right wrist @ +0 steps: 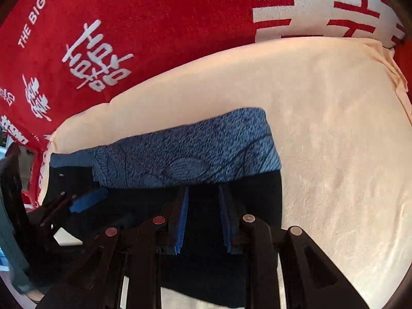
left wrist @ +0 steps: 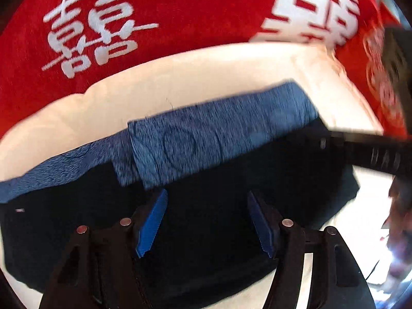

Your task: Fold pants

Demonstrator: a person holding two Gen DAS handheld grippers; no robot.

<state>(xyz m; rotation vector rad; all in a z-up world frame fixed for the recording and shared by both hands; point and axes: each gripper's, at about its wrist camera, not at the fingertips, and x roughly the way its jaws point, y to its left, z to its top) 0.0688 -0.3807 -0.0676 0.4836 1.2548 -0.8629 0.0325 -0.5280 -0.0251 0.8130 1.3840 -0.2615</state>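
Observation:
The pants (left wrist: 206, 221) are dark navy with a mottled blue patterned band (left wrist: 213, 139) along their far edge. They lie folded on a cream cloth (left wrist: 180, 77). My left gripper (left wrist: 206, 200) is open above the dark fabric, just short of the blue band, holding nothing. In the right wrist view the pants (right wrist: 231, 206) and blue band (right wrist: 193, 152) show again. My right gripper (right wrist: 203, 198) is open over the dark fabric near the band, jaws a little apart and empty. The left gripper (right wrist: 87, 200) shows at the left of that view, the right gripper's body (left wrist: 373, 152) at the right of the left view.
A red blanket with white characters (left wrist: 128, 13) lies beyond the cream cloth (right wrist: 334, 128) and also shows in the right wrist view (right wrist: 154, 25). The cloth extends wide to the right of the pants.

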